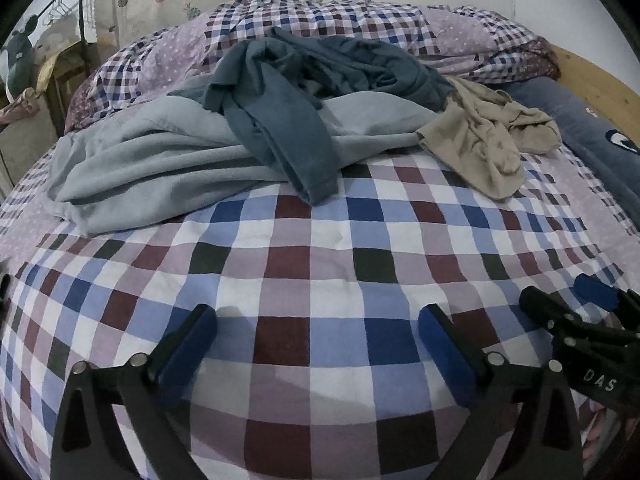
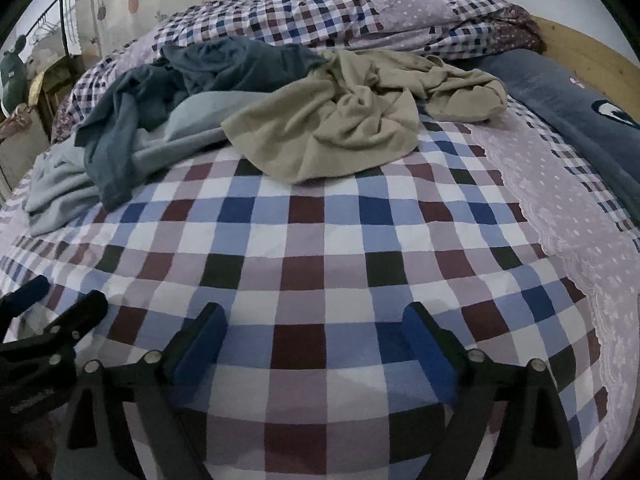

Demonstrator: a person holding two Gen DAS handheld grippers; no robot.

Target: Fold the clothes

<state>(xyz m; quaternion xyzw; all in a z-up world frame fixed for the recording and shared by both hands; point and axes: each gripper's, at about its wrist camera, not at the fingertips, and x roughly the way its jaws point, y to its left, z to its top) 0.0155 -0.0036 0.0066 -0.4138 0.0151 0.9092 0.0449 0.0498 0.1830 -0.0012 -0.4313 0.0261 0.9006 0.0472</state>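
Observation:
Three crumpled garments lie in a heap at the far part of the checked bed sheet (image 1: 320, 240). A dark teal garment (image 1: 304, 80) drapes over a pale blue-grey one (image 1: 160, 168), and a beige one (image 1: 480, 136) sits to their right. The right wrist view shows the beige garment (image 2: 352, 116) nearest, with the teal garment (image 2: 168, 80) and the pale garment (image 2: 60, 184) to its left. My left gripper (image 1: 318, 324) hovers open over bare sheet, holding nothing. My right gripper (image 2: 316, 322) is likewise open and empty, well short of the clothes. The right gripper (image 1: 576, 292) shows beside the left one.
A folded checked duvet (image 1: 360, 24) runs along the far side of the bed. A dark blue pillow (image 1: 580, 128) lies by the wooden headboard (image 1: 600, 80) at right. A clothes rack (image 1: 72, 8) and a chair stand at far left by a fruit-print curtain.

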